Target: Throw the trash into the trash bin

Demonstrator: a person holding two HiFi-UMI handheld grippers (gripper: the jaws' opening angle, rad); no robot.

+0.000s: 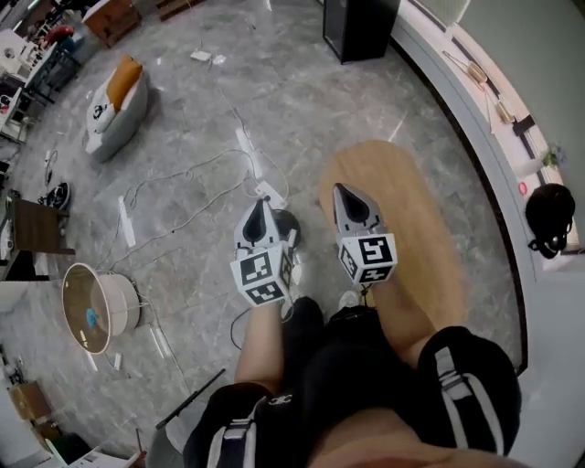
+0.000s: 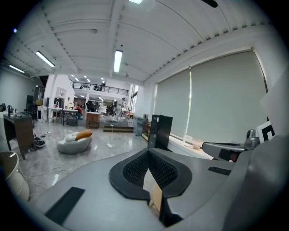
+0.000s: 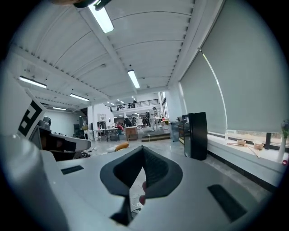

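In the head view both grippers are held up close under the camera, pointing away from me. My left gripper (image 1: 259,205) has its jaws together at the tip, over grey floor and cables. My right gripper (image 1: 346,191) is shut too and hangs over the oval wooden table (image 1: 416,215). No trash shows between either pair of jaws; the left gripper (image 2: 148,152) and the right gripper (image 3: 142,148) show only floor through the slit behind their tips. A round cream bin (image 1: 94,307) with a small blue item inside stands on the floor far to the left.
Loose cables and a white power strip (image 1: 267,190) lie on the floor ahead. A white beanbag (image 1: 117,102) with an orange cushion sits at the back left, a black cabinet (image 1: 359,27) at the back. A white ledge (image 1: 512,174) curves along the right.
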